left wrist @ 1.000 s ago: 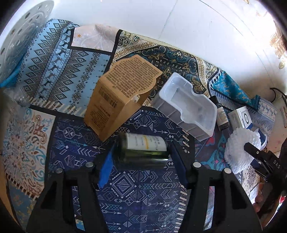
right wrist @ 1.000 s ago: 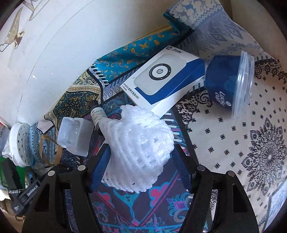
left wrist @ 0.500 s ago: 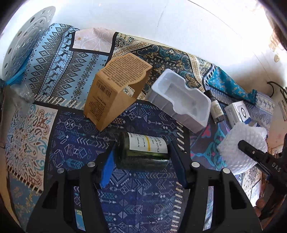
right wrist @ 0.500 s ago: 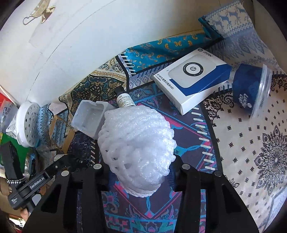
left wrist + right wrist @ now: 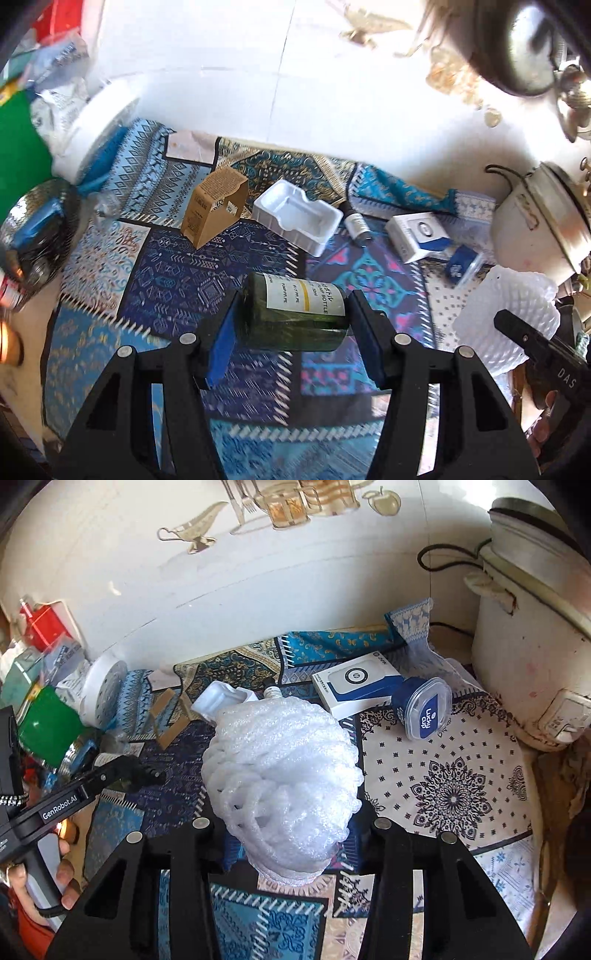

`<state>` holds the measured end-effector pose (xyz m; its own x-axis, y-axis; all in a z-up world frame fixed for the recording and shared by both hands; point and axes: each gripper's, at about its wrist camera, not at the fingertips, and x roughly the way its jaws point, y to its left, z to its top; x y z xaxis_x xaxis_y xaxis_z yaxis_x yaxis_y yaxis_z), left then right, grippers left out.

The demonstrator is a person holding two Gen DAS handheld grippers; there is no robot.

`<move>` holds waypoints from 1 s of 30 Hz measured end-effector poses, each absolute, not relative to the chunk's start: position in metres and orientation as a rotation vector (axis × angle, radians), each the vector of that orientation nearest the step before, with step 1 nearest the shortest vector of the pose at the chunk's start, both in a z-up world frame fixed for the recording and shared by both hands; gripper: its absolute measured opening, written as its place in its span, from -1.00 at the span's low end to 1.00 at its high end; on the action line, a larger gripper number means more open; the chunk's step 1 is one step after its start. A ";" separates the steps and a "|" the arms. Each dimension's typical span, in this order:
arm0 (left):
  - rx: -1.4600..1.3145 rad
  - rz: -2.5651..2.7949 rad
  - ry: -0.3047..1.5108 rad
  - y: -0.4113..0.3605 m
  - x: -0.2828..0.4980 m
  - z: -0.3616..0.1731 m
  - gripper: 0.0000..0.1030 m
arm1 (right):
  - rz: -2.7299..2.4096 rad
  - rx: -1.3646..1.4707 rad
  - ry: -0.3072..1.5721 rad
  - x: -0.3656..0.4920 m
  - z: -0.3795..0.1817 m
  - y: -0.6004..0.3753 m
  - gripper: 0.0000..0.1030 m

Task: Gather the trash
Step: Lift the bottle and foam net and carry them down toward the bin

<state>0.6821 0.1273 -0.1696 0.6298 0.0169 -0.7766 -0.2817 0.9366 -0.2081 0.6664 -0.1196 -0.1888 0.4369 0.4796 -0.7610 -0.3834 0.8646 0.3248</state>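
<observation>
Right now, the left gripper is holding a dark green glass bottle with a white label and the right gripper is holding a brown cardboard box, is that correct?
Not quite. The left gripper does hold the dark green glass bottle, but the right wrist view shows the right gripper holding a white foam net sleeve; the brown cardboard box lies on the patterned cloth.

Small dropper bottle point(image 5: 271, 691): only its neck shows behind the foam net point(image 5: 284, 771).
Right claw point(image 5: 288, 830): blue pads hidden by the foam net.
Green bottle point(image 5: 293, 312): label print mostly too small to read; ends covered by the left claw point(image 5: 291, 343) pads.
Rice cooker point(image 5: 532, 627): cut by the frame edge.
Left-edge clutter point(image 5: 33, 229): blurred, unidentifiable.
</observation>
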 end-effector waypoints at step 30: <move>-0.241 0.131 0.837 0.082 0.386 -0.152 0.12 | 0.585 0.104 0.984 0.404 -0.191 -0.137 -0.19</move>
